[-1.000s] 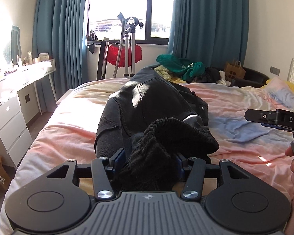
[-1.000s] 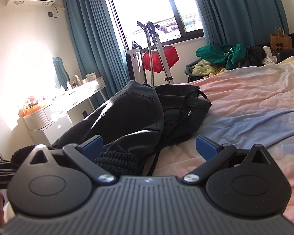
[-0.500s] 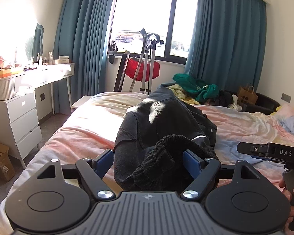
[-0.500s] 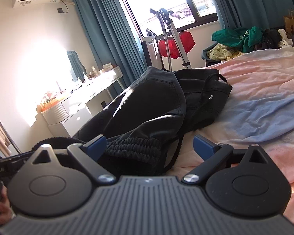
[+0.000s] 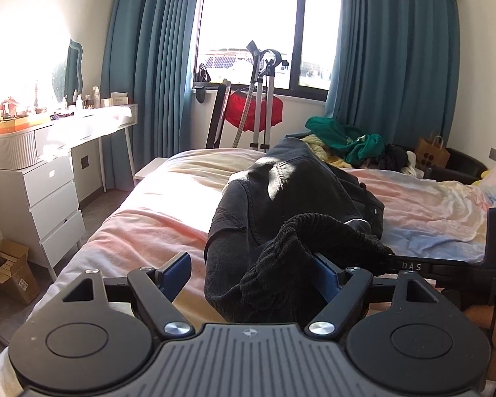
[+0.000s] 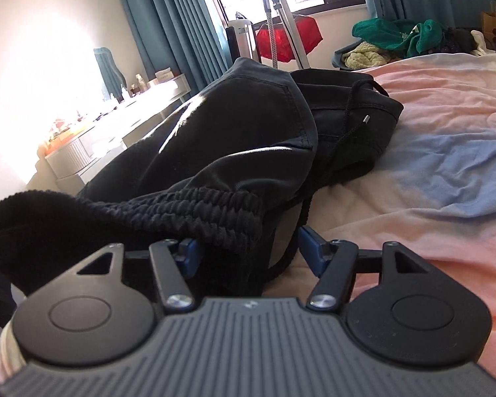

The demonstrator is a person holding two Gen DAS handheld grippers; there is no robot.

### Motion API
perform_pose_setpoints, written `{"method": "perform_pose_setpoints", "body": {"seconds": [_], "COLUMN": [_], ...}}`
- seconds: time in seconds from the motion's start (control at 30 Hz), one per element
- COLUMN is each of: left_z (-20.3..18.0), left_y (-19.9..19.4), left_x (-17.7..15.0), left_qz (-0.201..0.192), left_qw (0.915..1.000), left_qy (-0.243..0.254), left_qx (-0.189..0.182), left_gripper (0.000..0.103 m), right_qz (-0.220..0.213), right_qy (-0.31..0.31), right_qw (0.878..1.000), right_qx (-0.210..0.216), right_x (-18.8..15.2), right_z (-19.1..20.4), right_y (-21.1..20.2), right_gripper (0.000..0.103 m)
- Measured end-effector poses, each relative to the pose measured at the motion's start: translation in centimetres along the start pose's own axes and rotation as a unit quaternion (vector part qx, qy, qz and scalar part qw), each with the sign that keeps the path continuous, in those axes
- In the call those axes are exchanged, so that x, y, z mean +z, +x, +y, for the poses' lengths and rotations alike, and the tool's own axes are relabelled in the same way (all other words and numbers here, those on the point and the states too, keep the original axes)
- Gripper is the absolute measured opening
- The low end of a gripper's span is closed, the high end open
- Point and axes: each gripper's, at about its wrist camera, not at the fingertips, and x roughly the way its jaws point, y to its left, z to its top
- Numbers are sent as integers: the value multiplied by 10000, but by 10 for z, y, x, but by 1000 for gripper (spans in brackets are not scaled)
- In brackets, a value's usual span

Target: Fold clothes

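Left wrist view shows our left hand-held gripper (image 5: 249, 273) wide open, with the black hoodie (image 5: 294, 198) bunched on the bed (image 5: 155, 211) and its ribbed hem between the fingers. Our right hand-held gripper (image 6: 249, 248) is open too, hem and a drawstring (image 6: 350, 125) lying between its fingers. Behind the hoodie we see a green clothes pile (image 5: 344, 137), a red cloth (image 5: 253, 110) and a white dresser (image 5: 46, 192).

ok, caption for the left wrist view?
Open left hand-held gripper around the ribbed hem of a black hoodie on the bed.
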Motion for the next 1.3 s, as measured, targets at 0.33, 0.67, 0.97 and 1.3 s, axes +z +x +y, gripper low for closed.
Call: {"method": "perform_pose_setpoints", "body": {"seconds": [0.33, 0.67, 0.97, 1.3], "left_z": [-28, -112, -150, -176], "left_y": [-11, 36, 93, 86], "left_x": [6, 41, 65, 43], "left_qz": [-405, 151, 658, 715], "left_qw": [9949, 9772, 9811, 9590], "left_qy": [869, 1985, 1708, 2739], "left_qx": [-327, -744, -627, -148], "left_gripper": [80, 67, 53, 52], "right_qz": [-806, -1145, -1011, -1170], "right_qy": [615, 542, 962, 1361], "right_qw": [9921, 9777, 9784, 9729], "right_qx": [742, 1672, 1523, 1461], "right_x": [30, 64, 70, 70], "right_z": [-6, -5, -42, -61], "right_y": [-33, -72, -69, -70], "right_gripper": [14, 13, 14, 14]}}
